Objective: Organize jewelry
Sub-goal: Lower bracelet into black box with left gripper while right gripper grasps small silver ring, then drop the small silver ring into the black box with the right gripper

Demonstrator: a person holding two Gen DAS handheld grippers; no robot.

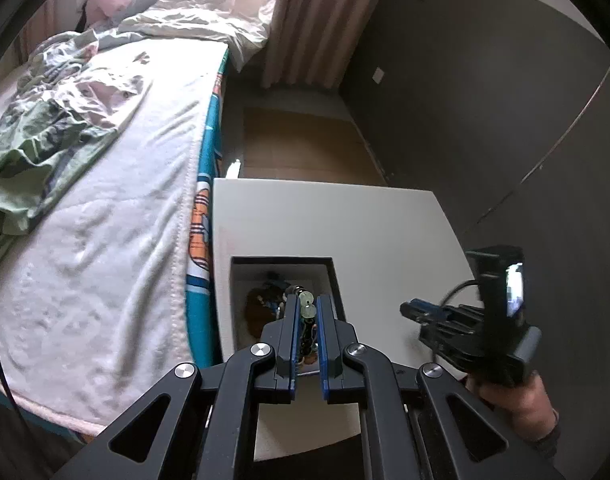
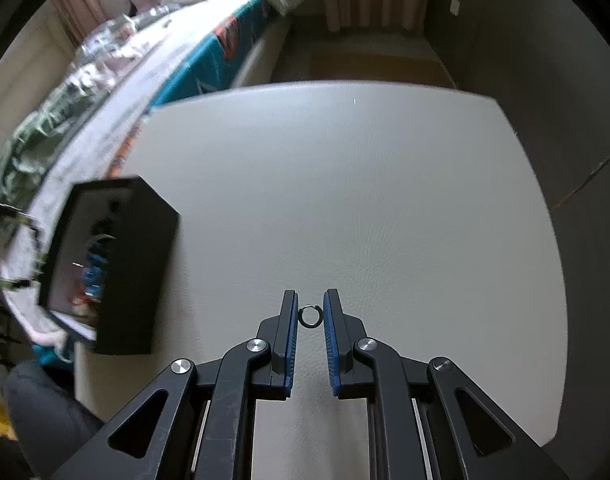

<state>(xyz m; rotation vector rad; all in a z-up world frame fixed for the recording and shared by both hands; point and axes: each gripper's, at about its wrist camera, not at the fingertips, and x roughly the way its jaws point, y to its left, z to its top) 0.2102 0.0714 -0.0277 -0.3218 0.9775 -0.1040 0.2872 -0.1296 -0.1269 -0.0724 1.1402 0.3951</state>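
The left claw (image 1: 308, 303) hung over the open black box (image 1: 283, 262) at the near-left part of the white bench (image 1: 345, 220), its blue-padded jaws drawn close on a beaded bracelet (image 1: 307, 307); pale green beads showed between the tips and a darker run of beads trailed back between the pads. Beneath it, on the box's pale lining, lay a tangle of other jewelry (image 1: 265, 304), brownish and blue, too blurred to sort apart. The right claw (image 2: 309, 314) was poised low over the bare bench (image 2: 345, 200), jaws parted only a little, with a small dark ring (image 2: 309, 315) sitting between the tips; whether the pads actually touched it could not be told, a sliver of gap seeming to show on either side. The box (image 2: 137, 264) stood well off to that claw's left, near the bench edge beside the bed (image 1: 105, 208). In the left view the right claw (image 1: 411, 309) appeared away to the right of the box.
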